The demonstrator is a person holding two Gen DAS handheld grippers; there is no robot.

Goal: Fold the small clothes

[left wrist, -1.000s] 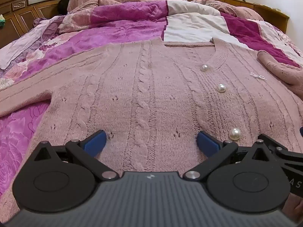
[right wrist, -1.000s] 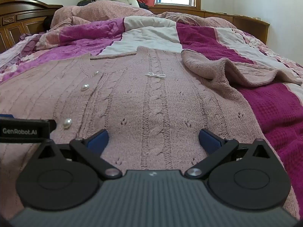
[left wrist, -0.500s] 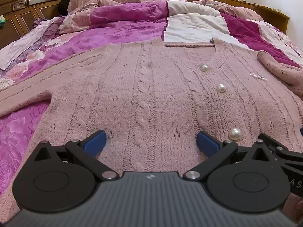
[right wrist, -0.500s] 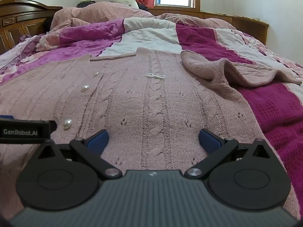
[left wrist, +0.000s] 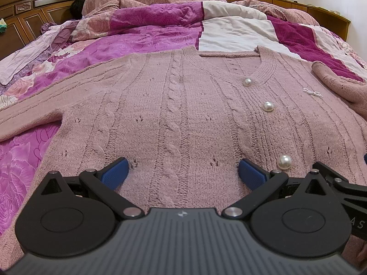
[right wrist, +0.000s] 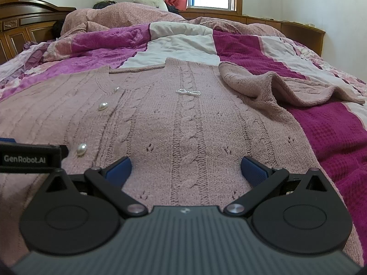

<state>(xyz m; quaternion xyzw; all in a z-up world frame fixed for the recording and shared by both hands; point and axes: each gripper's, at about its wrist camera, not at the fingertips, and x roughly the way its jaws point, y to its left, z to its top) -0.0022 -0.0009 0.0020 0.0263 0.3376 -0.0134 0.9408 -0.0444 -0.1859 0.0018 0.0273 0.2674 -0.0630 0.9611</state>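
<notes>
A pink cable-knit cardigan (left wrist: 174,105) with pearl buttons (left wrist: 268,106) lies face up, spread flat on the bed; it also shows in the right wrist view (right wrist: 183,123). Its left sleeve (left wrist: 27,119) stretches out to the left. Its right sleeve (right wrist: 275,84) is crumpled at the right. My left gripper (left wrist: 182,171) is open, low over the hem on the left half. My right gripper (right wrist: 185,168) is open, low over the hem on the right half. Both are empty. The left gripper's side shows in the right wrist view (right wrist: 29,158).
The cardigan rests on a purple, white and magenta quilt (left wrist: 142,34). A heap of pink bedding (right wrist: 119,16) lies at the far end. A wooden headboard (left wrist: 27,6) stands at the left, and a wooden ledge under a window (right wrist: 286,26) at the back.
</notes>
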